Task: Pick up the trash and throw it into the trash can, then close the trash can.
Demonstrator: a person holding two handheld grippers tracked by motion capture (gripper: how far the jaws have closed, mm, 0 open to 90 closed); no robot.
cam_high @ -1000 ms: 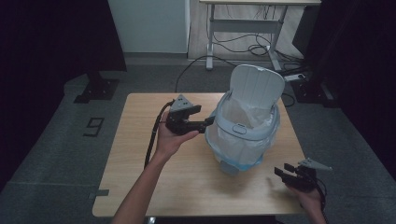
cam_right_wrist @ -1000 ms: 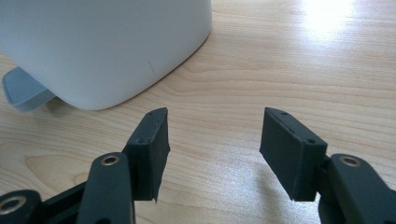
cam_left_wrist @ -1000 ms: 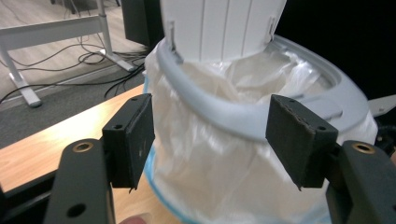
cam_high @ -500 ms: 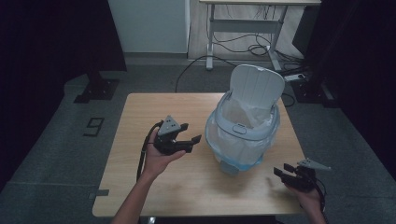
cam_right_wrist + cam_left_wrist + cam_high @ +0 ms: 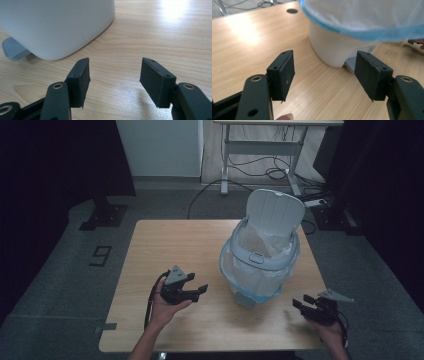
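Upright, bin [image 5: 260, 265], lid [image 5: 275, 210] raised.

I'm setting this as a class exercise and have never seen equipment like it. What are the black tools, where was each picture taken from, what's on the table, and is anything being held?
A person holds a hand-worked claw in each hand: the left claw and the right claw. The high view looks down from above the person's side. The two close-ups come from cameras riding on each claw, looking along its black jaws. On the wooden table stands a white pedal bin with its lid up and a plastic liner folded over the rim. Both claws are open and hold nothing.
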